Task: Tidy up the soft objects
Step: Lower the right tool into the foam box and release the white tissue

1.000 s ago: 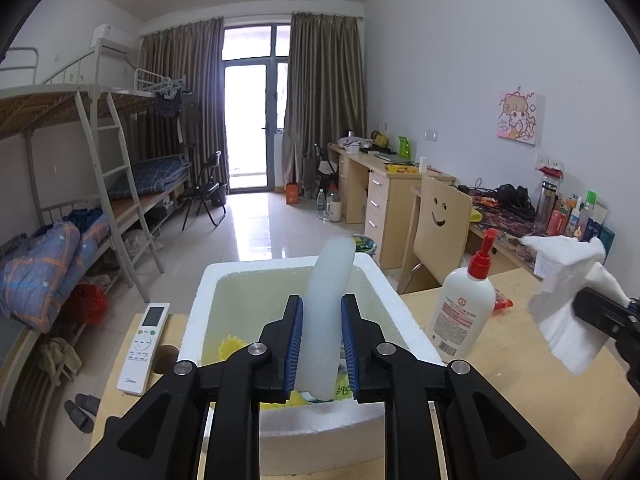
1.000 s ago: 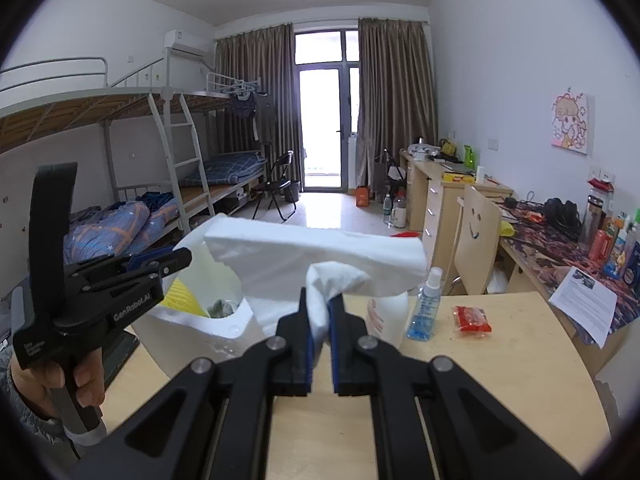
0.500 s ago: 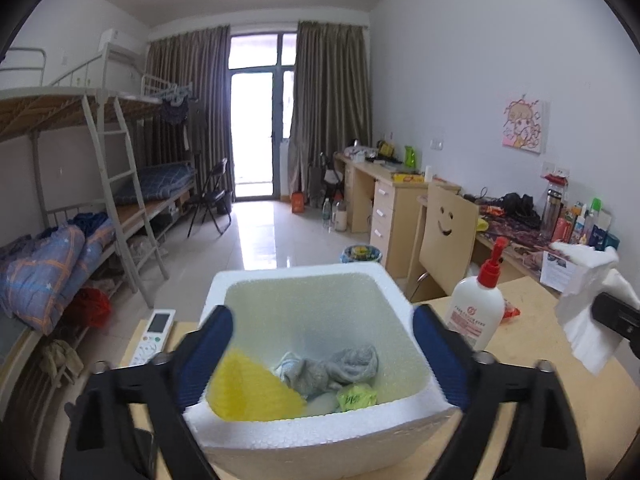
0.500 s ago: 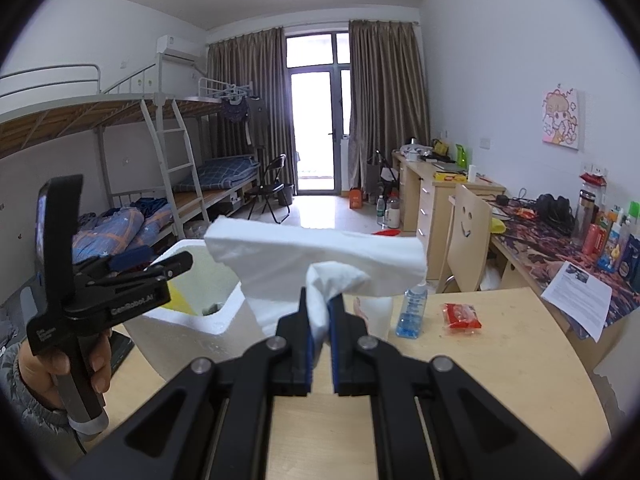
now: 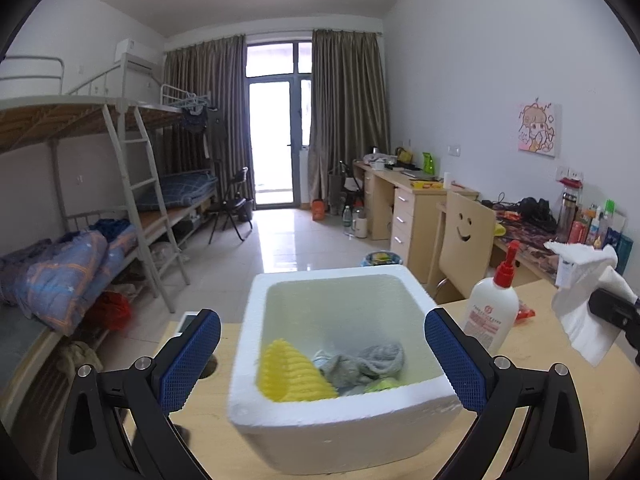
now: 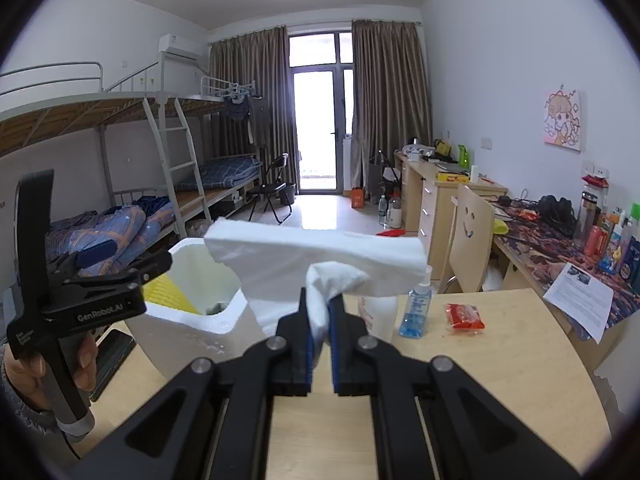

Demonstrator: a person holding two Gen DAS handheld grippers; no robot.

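A white foam box (image 5: 340,432) stands on the wooden table and holds a yellow ribbed piece (image 5: 292,376), a grey cloth (image 5: 360,364) and a small green thing. My left gripper (image 5: 322,356) is wide open and empty, its pads either side of the box's near wall. My right gripper (image 6: 320,316) is shut on a white tissue (image 6: 316,252) and holds it in the air to the right of the box (image 6: 200,316). The tissue also shows in the left wrist view (image 5: 580,300). The left gripper shows in the right wrist view (image 6: 108,276).
A white pump bottle (image 5: 492,312) stands just right of the box. A blue spray bottle (image 6: 418,308) and a red packet (image 6: 464,316) lie further right on the table. A remote (image 5: 186,320) lies left of the box. A chair (image 5: 464,240) stands behind.
My left gripper has opened and let go of the white foam piece, which is no longer in sight. It has drawn back a little. The right gripper still holds the tissue.
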